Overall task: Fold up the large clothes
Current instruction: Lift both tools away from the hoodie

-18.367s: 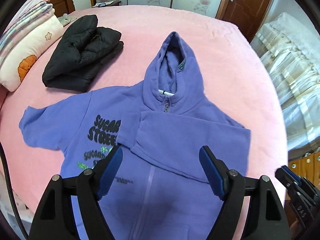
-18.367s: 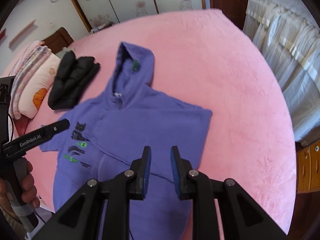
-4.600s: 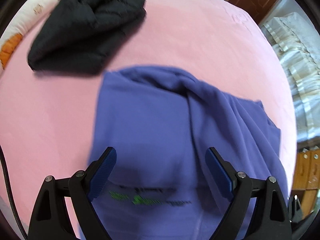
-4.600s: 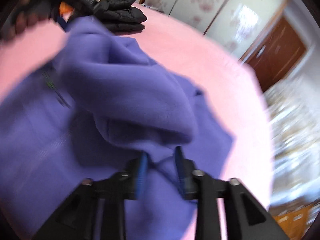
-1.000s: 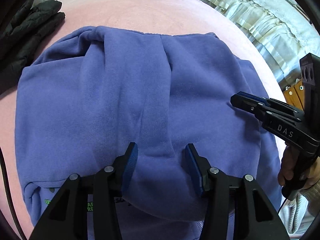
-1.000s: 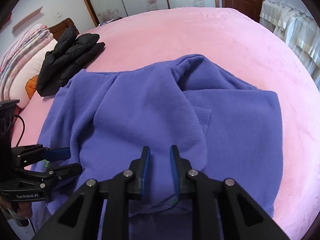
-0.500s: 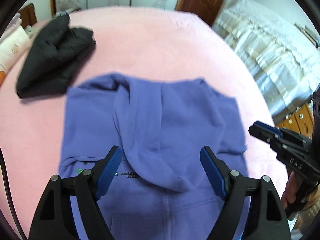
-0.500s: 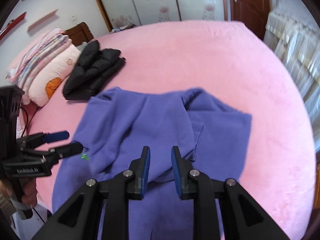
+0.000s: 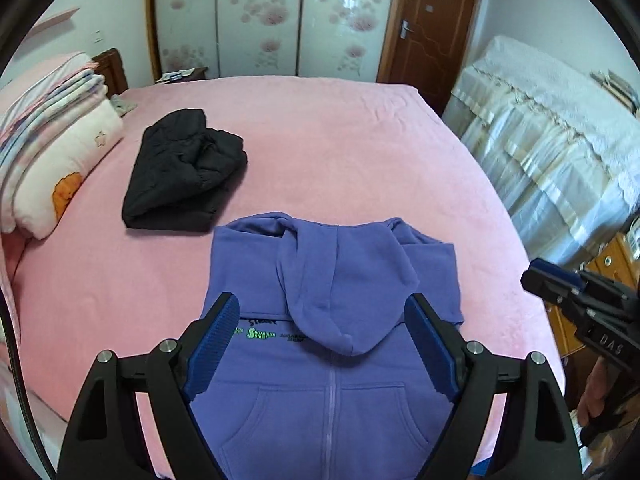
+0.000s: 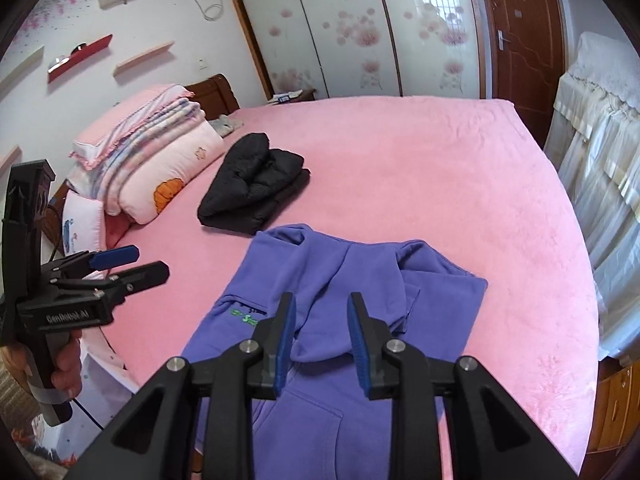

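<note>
Lifting clear, hoodie [image 9: 328, 280] now folded

Purple hoodie [image 9: 332, 280] with green and black lettering, black jacket [image 9: 182, 170], pink bedspread [image 9: 340, 132], floral-patterned white wardrobe doors [image 9: 264, 20].

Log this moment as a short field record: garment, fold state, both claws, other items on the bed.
garment: purple zip hoodie, front up on the pink bed
fold state: sleeves tucked in, hood folded down over the chest; lower half not yet folded
left claw: open, empty, above the hoodie
right claw: open, empty, above the hoodie
other items: folded black jacket; stacked bedding at the left edge
</note>
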The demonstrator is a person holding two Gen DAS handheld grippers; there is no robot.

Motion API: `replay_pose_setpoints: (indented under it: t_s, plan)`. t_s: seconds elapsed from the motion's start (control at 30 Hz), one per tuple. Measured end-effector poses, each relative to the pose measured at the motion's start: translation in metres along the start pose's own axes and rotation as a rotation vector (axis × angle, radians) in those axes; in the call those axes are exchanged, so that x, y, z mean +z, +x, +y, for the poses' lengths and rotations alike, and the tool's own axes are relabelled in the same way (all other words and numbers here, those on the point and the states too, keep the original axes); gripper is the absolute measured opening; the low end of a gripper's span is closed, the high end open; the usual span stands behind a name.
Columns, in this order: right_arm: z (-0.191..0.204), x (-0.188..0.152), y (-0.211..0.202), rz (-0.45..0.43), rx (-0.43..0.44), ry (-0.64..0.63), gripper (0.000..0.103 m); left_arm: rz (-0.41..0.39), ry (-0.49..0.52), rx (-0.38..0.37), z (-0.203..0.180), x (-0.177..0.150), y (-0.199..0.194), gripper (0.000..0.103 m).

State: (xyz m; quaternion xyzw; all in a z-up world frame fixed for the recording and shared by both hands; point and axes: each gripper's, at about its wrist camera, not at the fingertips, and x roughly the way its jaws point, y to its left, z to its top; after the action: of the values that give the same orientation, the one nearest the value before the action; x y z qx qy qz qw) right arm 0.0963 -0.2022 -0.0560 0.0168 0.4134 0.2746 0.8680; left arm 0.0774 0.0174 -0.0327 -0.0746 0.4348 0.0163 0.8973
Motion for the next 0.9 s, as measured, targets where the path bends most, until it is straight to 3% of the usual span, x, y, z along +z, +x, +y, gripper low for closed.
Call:
replay_pose_setpoints:
  t_s: [0.3, 0.47, 0.77, 0.9]
  plan:
    - [0.005, -0.019, -0.026, 0.009, 0.021, 0.013, 0.029, -0.021, -0.013, 0.041, 0.000, -0.026, -0.045, 0.085]
    - [0.004, -0.029, -0.041, -0.019, 0.007, 0.038, 0.029, 0.001, -0.032, 0.030, 0.006, -0.040, -0.052, 0.085]
    - [0.008, -0.052, -0.049, -0.047, -0.011, 0.073, 0.029, -0.046, -0.036, 0.039, 0.032, -0.063, -0.064, 0.085]
    - [0.019, -0.067, -0.051, -0.052, -0.034, 0.068, 0.029, -0.014, -0.030, 0.045, 0.052, -0.086, -0.056, 0.085]
